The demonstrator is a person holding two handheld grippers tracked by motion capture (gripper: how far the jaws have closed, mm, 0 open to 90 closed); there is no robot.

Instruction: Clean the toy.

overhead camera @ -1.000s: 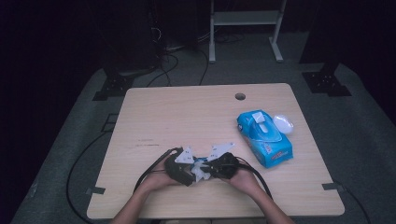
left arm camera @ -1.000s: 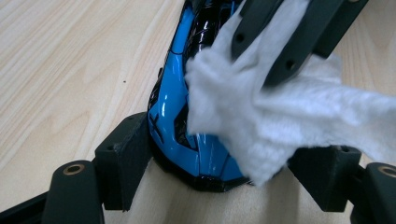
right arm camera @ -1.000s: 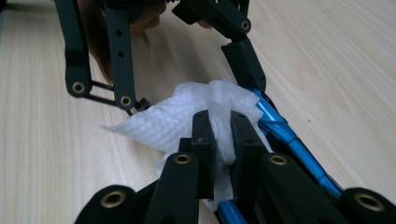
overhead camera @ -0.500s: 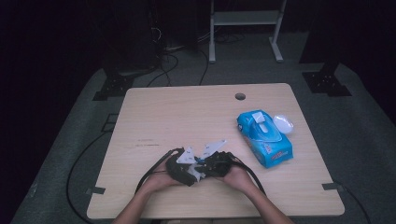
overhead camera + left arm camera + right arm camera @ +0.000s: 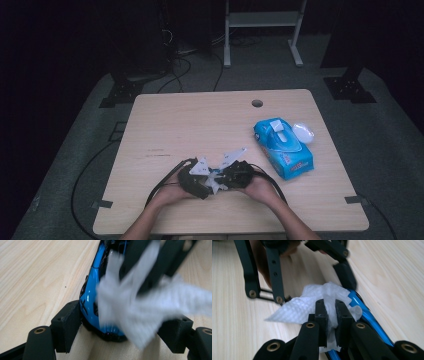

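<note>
With our left tongs (image 5: 120,335) we are clamping the blue toy car (image 5: 93,300) on the table (image 5: 200,120), while our right tongs (image 5: 330,315), pinched shut on a white wipe (image 5: 299,308), are barely shifting, so wiping is continuing.

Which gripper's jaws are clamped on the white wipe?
The right gripper: its jaws pinch the white wipe. The left gripper instead holds the blue toy car.
</note>
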